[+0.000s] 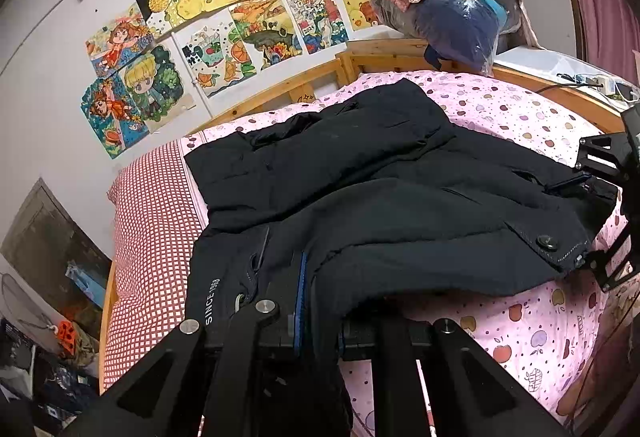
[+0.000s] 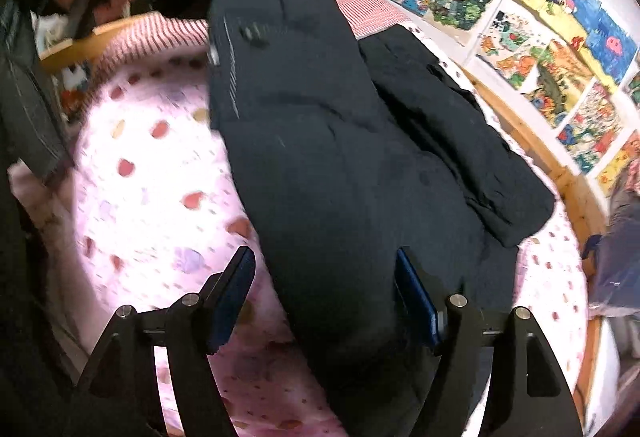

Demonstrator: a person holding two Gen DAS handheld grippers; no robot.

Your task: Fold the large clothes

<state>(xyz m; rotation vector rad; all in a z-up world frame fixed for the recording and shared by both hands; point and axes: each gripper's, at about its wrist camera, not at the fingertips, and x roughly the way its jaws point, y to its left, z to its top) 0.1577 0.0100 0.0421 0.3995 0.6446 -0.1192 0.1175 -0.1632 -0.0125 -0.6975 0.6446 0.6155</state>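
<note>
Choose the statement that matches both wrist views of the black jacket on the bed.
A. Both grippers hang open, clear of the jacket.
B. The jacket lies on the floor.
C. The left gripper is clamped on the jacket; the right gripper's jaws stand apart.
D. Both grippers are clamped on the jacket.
C: the left gripper pinches the black jacket, while the right gripper stands open astride it.

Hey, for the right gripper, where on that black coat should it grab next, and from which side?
Probably the coat's near hem edge, where it drapes toward the right gripper. Come straight in from the bed's near side over the pink sheet: the open jaws already straddle that edge, which looks thin enough to pinch. The left gripper is shut on the opposite end.
</note>
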